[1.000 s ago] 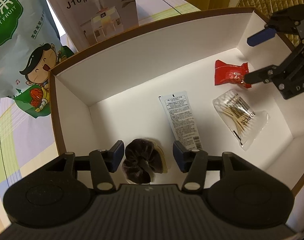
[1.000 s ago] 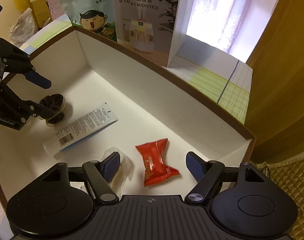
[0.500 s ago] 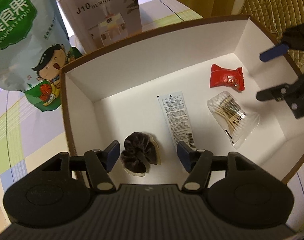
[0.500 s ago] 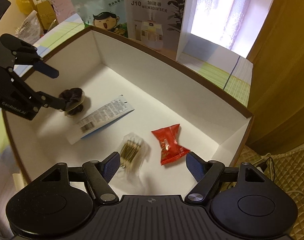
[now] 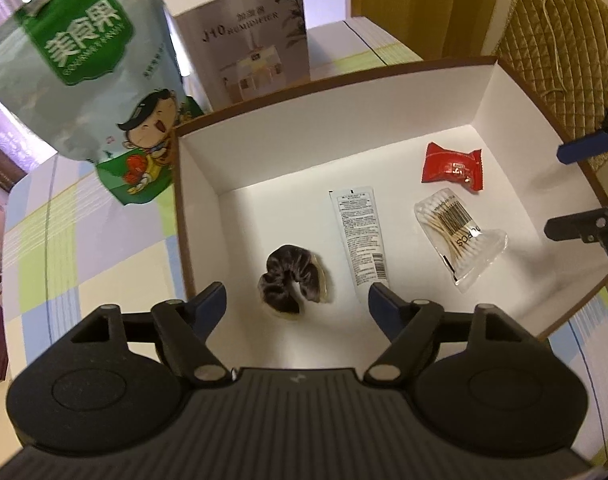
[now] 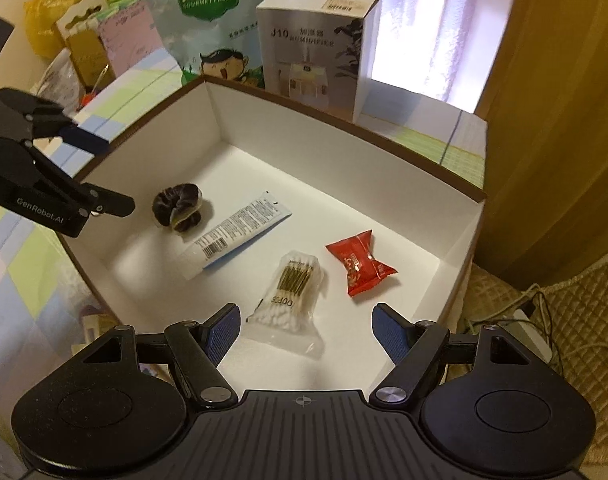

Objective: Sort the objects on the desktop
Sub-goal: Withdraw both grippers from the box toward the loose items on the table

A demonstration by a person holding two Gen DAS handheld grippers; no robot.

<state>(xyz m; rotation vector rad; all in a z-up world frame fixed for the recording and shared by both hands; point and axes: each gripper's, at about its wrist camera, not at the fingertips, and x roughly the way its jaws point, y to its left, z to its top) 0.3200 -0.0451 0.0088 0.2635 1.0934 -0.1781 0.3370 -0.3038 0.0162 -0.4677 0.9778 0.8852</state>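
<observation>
Inside the white brown-rimmed cardboard box (image 5: 335, 148) lay a dark velvet scrunchie (image 5: 292, 283), a white printed tube (image 5: 359, 242), a clear bag of cotton swabs (image 5: 457, 234) and a red candy wrapper (image 5: 452, 165), all apart. I held my left gripper (image 5: 296, 309) released above the scrunchie and my right gripper (image 6: 305, 330) spread, empty, over the swabs.

A green-and-white snack pouch with a cartoon child (image 5: 84, 92) stands upper left, beside a grey-white cardboard humidifier carton (image 5: 244, 36) at top centre.
</observation>
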